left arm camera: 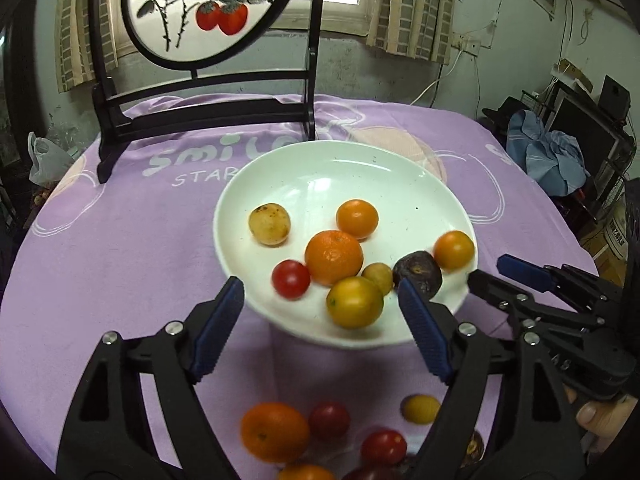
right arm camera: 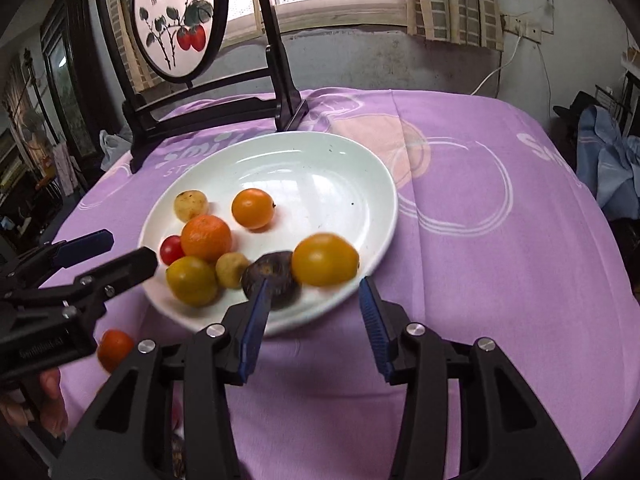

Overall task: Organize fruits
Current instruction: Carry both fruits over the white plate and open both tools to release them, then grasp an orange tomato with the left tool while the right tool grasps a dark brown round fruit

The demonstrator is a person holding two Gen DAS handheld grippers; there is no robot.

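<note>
The counter (left arm camera: 120, 264) under its purple cloth runs out of view at every side, and its near edge is hidden behind the gripper bodies. Open cloth lies at 9 o'clock of the white plate (left arm camera: 344, 168) in the left wrist view and at 3 o'clock of it in the right wrist view. The framed persimmon screen (left arm camera: 208, 12) stands at 11 o'clock, just beyond the plate's far rim, its top cut off.

The plate's far half is bare; the fruits crowd its near half: a tangerine (left arm camera: 334, 257), a red tomato (left arm camera: 291, 279) and a dark purple fruit (left arm camera: 418, 274) at the near rim, partly masked by a blue finger.

The left hand-held gripper (left arm camera: 320, 320) is released, jaws wide, a blurred yellow fruit (left arm camera: 355, 302) between them untouched. The right hand-held gripper (right arm camera: 312, 320) is also released; a blurred orange-yellow fruit (right arm camera: 325, 259) sits beyond its tips.

Loose fruits (left arm camera: 276, 432) lie on the cloth at 6 o'clock, partly cut off and blurred.
</note>
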